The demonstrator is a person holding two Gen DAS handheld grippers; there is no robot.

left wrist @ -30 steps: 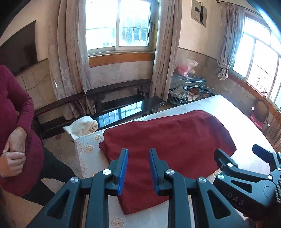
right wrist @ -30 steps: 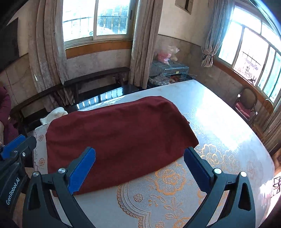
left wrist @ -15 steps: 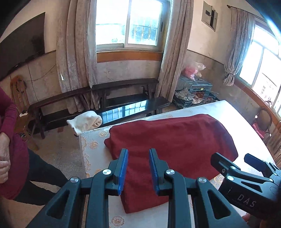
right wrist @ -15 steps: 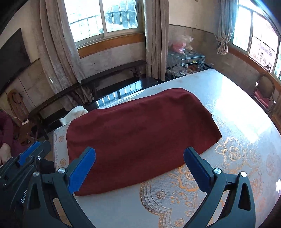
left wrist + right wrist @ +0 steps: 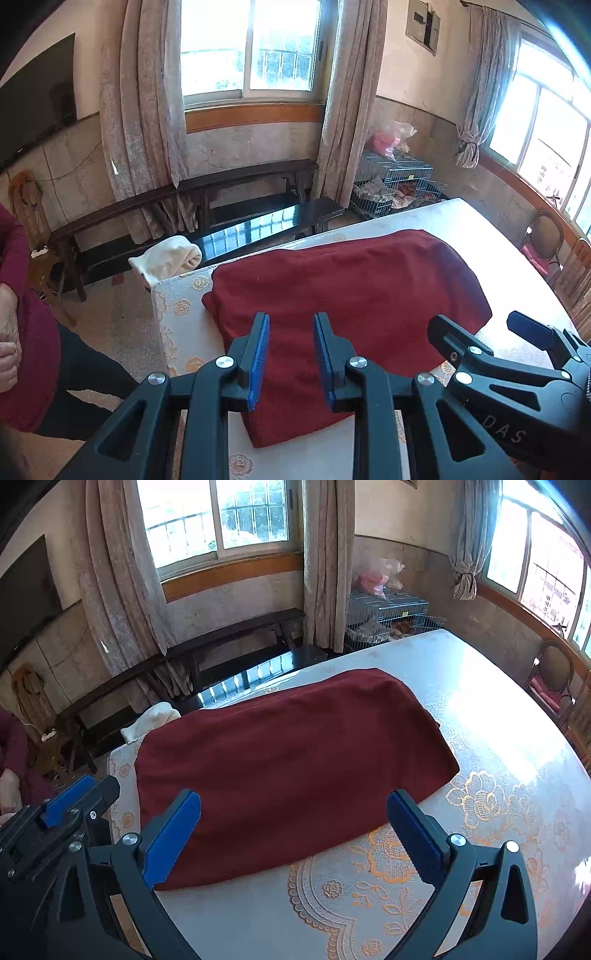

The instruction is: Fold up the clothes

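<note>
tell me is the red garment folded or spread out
Folded: the dark red garment lies as a compact, thick block with rounded doubled edges on the table.

Straight ahead of the tongs, a barred window (image 5: 245, 55) glares with daylight between long beige curtains (image 5: 147, 122), above an orange wooden sill band (image 5: 255, 115) on a stained, cream plaster wall. Below it runs a long dark wooden bench (image 5: 184, 192), with a glossy black low bench (image 5: 266, 227) nearer. Ahead to the right, wire cages (image 5: 395, 184) stand on the floor under a pink plastic bag (image 5: 386, 138). Far right, more bright windows (image 5: 543, 568) light a knotted curtain (image 5: 463, 579) and a round-backed wooden chair (image 5: 556, 675). To the left hangs a black flat screen (image 5: 35, 99). The floor is speckled grey.
</note>
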